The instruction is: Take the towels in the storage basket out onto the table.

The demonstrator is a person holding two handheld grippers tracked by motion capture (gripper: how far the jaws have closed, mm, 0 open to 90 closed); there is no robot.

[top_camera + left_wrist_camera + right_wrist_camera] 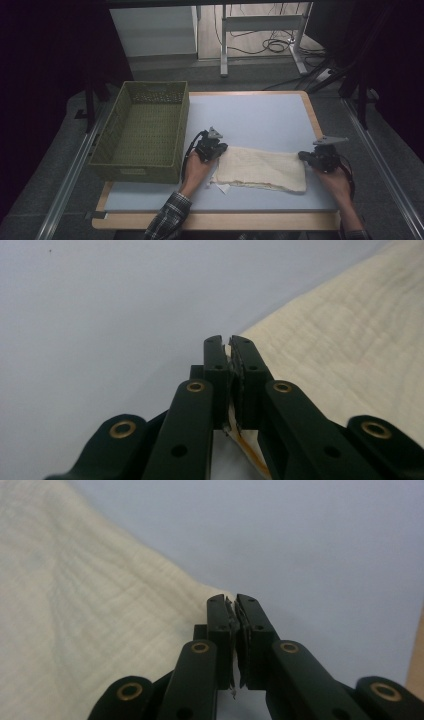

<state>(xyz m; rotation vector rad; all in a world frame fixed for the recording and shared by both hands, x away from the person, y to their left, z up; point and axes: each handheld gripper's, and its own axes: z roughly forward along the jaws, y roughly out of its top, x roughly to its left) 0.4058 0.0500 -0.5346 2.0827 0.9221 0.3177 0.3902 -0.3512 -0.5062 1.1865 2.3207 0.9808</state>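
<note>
From the high view, a cream cloth [260, 169] lies folded flat on the pale blue surface [260, 120], just right of an empty green woven basket [142, 130]. The left gripper [214, 148] sits at its far left corner, the right gripper [311, 156] at its far right corner. The cloth looks light, soft and limp, so corners are the sensible hold.

In the left gripper view, the jaws are pressed together on a thin edge of cloth [350, 355], finely crinkled like gauze.

In the right gripper view, the jaws are likewise clamped on the cloth's [90, 620] corner.
</note>
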